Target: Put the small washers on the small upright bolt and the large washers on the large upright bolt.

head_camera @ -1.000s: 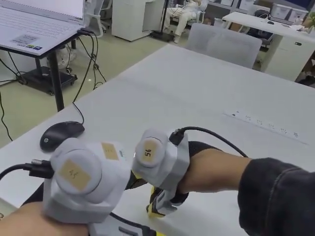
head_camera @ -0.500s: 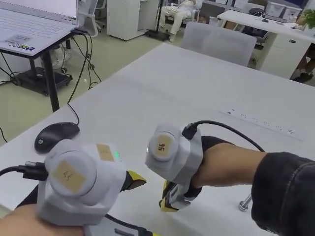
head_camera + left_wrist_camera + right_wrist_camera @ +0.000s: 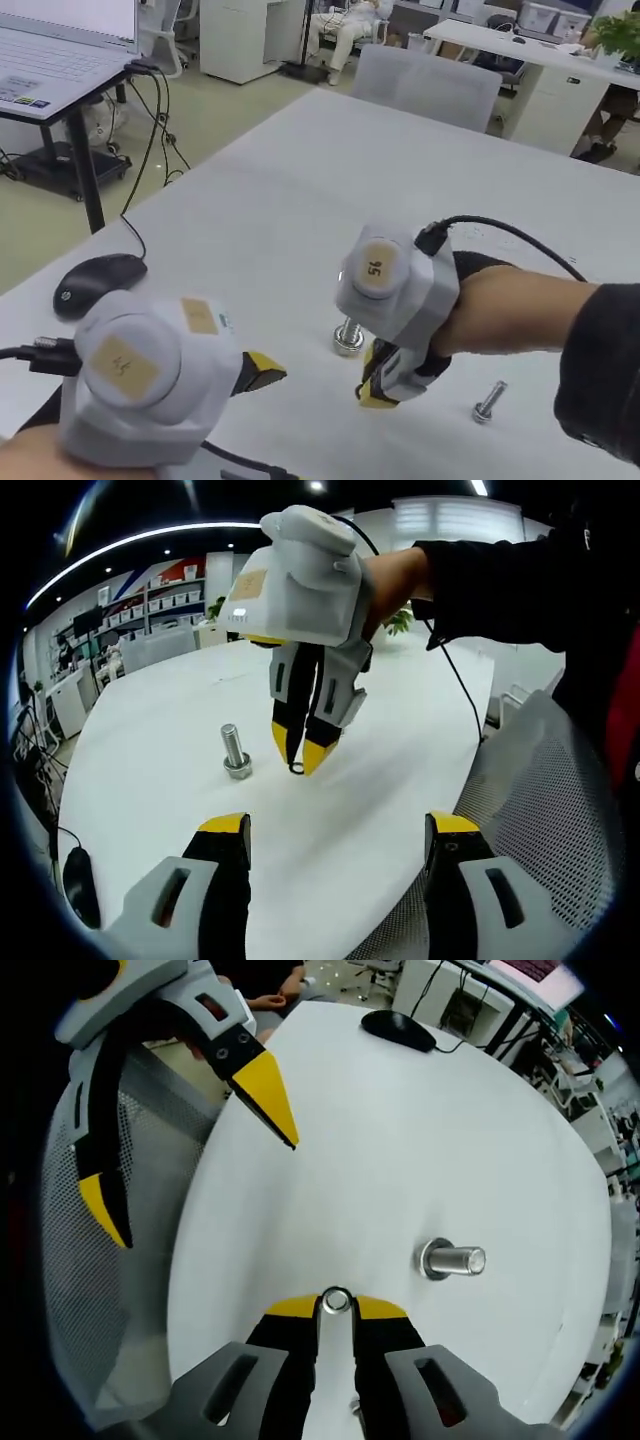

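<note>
1. Your right gripper (image 3: 302, 752) points down at the table (image 3: 300, 200). Its two jaws are pinched together on a little round washer (image 3: 336, 1301), right at the yellow tips
2. The washer sits flat between the tips, so its hole looks up and down
3. The bolt (image 3: 452, 1259) stands straight up from the table, so its long way goes up and down too. That lines up with the hole, which is good
4. From the right gripper's tips, the bolt is just beside them, not under them. In the right gripper view it sits a bit ahead of the tips and off to the right. In the head view it is on the side that faces your left gripper
5. I think you need to slide the tips sideways until the hole is over the bolt's top, then go down. I cannot tell if the washer is higher than the bolt's top, so lift a little first
6. Your left gripper (image 3: 340, 825) has its jaws wide apart and holds nothing. It is farther from the bolt than the right gripper, so the right one should do this job
7. A second bolt (image 3: 488, 402) is on the other side of the right gripper. It looks tipped, but I cannot tell for sure
</note>
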